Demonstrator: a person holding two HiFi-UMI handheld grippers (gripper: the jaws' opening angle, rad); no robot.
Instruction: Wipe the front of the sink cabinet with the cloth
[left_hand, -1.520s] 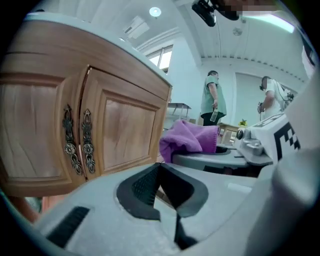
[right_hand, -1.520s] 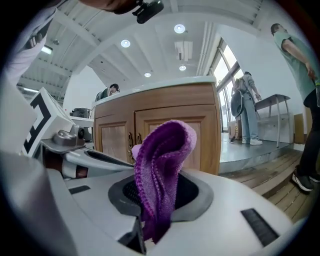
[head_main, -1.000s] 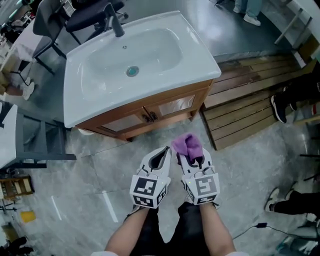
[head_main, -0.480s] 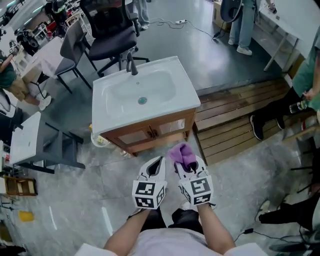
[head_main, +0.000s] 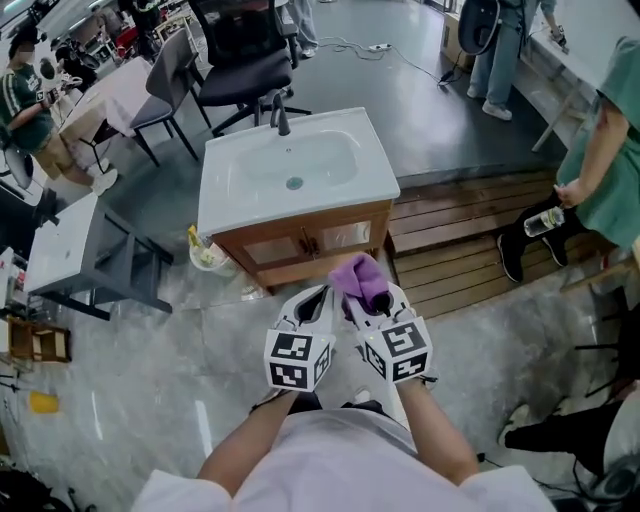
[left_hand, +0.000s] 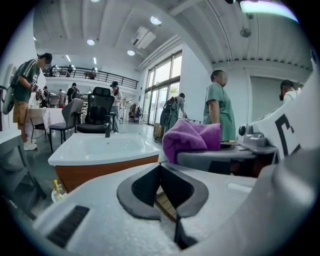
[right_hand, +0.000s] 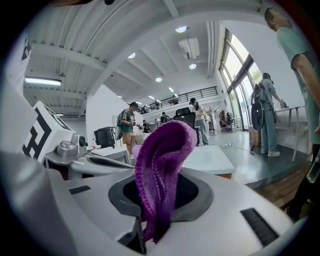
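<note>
A purple cloth bunches out of my right gripper, whose jaws are shut on it; the right gripper view shows the cloth pinched between the pads. Beside it my left gripper is shut with nothing in it, its pads meeting in the left gripper view, where the cloth shows at right. The sink cabinet is wooden, with two doors under a white basin and a dark tap. Both grippers hover over the floor a short way in front of the cabinet, not touching it.
Wooden pallet boards lie right of the cabinet. A small tub with bottles sits at its left foot, next to a grey table. An office chair stands behind the basin. People stand at right and in the back.
The view has pulled back from the cabinet, which now looks smaller and farther off. Both grippers stay close together and shut, with the cloth still in the right one.
</note>
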